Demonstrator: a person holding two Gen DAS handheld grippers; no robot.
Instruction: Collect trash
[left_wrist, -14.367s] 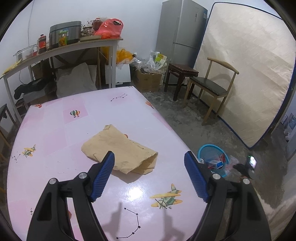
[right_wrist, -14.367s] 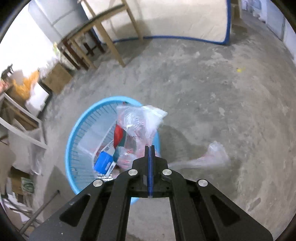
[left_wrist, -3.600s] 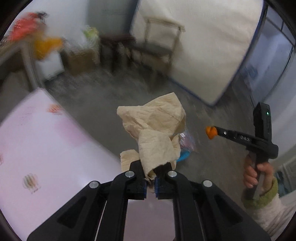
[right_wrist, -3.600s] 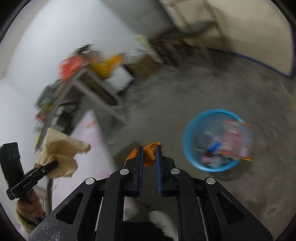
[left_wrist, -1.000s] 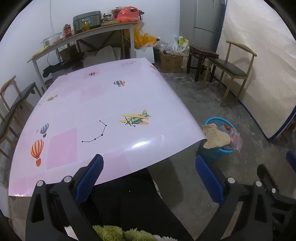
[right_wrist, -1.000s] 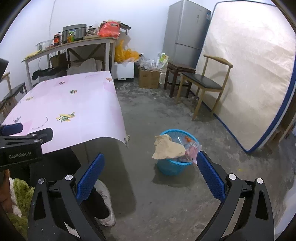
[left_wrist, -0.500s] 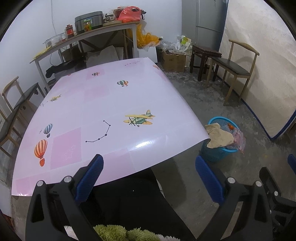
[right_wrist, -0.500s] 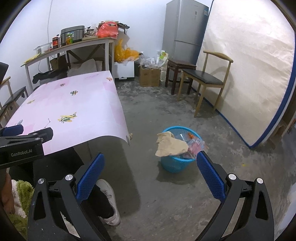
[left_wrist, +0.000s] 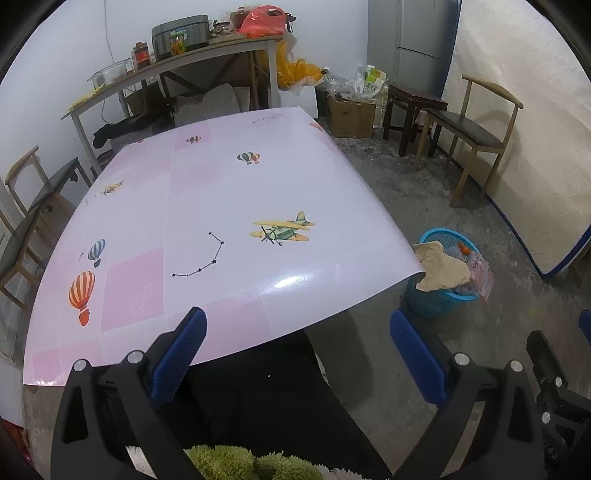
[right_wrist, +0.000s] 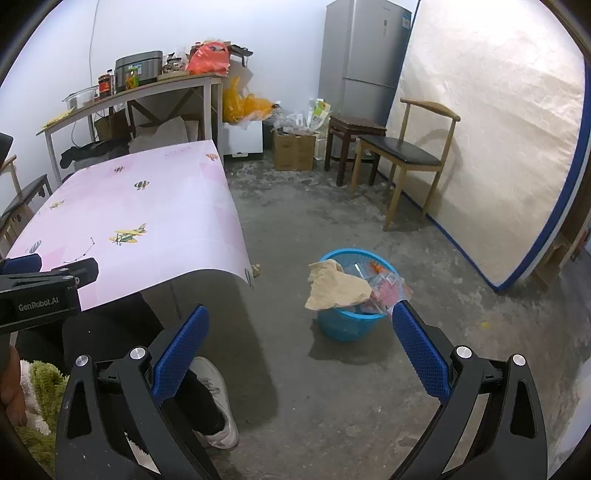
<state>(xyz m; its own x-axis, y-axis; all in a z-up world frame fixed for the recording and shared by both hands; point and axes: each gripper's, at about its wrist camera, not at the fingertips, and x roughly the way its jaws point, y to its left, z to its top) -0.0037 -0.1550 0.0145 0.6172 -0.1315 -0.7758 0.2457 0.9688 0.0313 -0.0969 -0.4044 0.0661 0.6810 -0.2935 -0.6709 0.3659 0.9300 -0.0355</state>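
Note:
A blue mesh trash basket (right_wrist: 341, 325) stands on the concrete floor right of the table; it also shows in the left wrist view (left_wrist: 432, 304). Crumpled tan paper (right_wrist: 338, 286) hangs over its rim, with clear plastic wrappers (right_wrist: 388, 288) and an orange scrap (right_wrist: 375, 265) inside. The tan paper (left_wrist: 441, 267) shows in the left view too. My left gripper (left_wrist: 297, 338) is open and empty, held above the near edge of the pink table (left_wrist: 207, 206). My right gripper (right_wrist: 299, 334) is open and empty, above the floor, well short of the basket.
A wooden chair (right_wrist: 410, 162), a dark stool (right_wrist: 354, 142) and a mattress (right_wrist: 491, 122) leaning on the wall stand beyond the basket. A fridge (right_wrist: 364, 55), a cardboard box (right_wrist: 293, 151) and a cluttered side table (right_wrist: 129, 98) line the back wall. My leg and a white shoe (right_wrist: 214, 406) are by the table.
Both grippers have stayed open and empty. Both views have shifted only slightly, with the basket and table sitting a little nearer in frame.

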